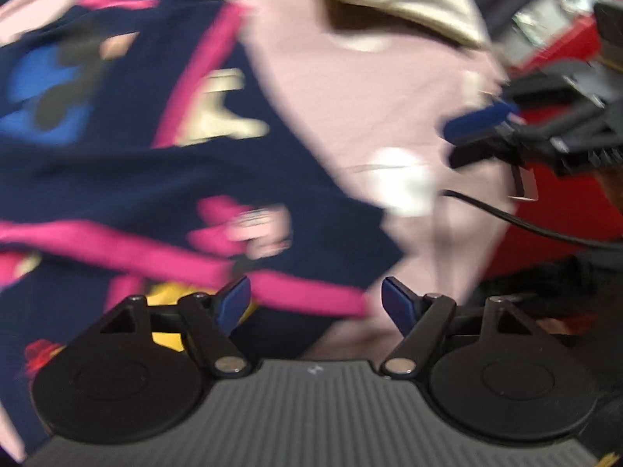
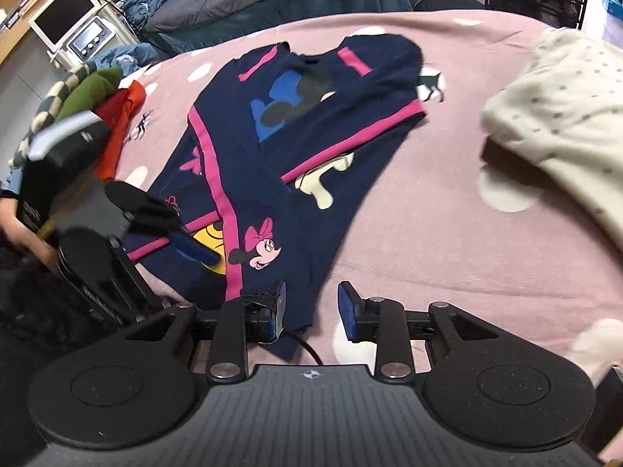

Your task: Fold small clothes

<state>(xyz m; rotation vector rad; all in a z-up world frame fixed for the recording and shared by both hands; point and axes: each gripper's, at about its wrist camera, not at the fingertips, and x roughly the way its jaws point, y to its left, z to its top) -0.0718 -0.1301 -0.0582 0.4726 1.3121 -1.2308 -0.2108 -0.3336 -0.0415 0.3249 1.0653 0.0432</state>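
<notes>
Here the navy garment (image 2: pixel 296 148) lies partly folded on the pink bed cover (image 2: pixel 428 233), near edge toward both tools, prob. for the next fold. Left gripper (image 1: pixel 315 303) hovers over its pink hem w/ fingers wide, holding nothing (view blurred); right gripper (image 2: pixel 311 307) narrower, also unloaded, straddling the near corner.

A navy garment (image 2: pixel 311 144) with pink stripes and cartoon mouse prints is spread partly folded on the pink bed cover. A cream dotted garment (image 2: pixel 557 116) is bunched to its right.
</notes>
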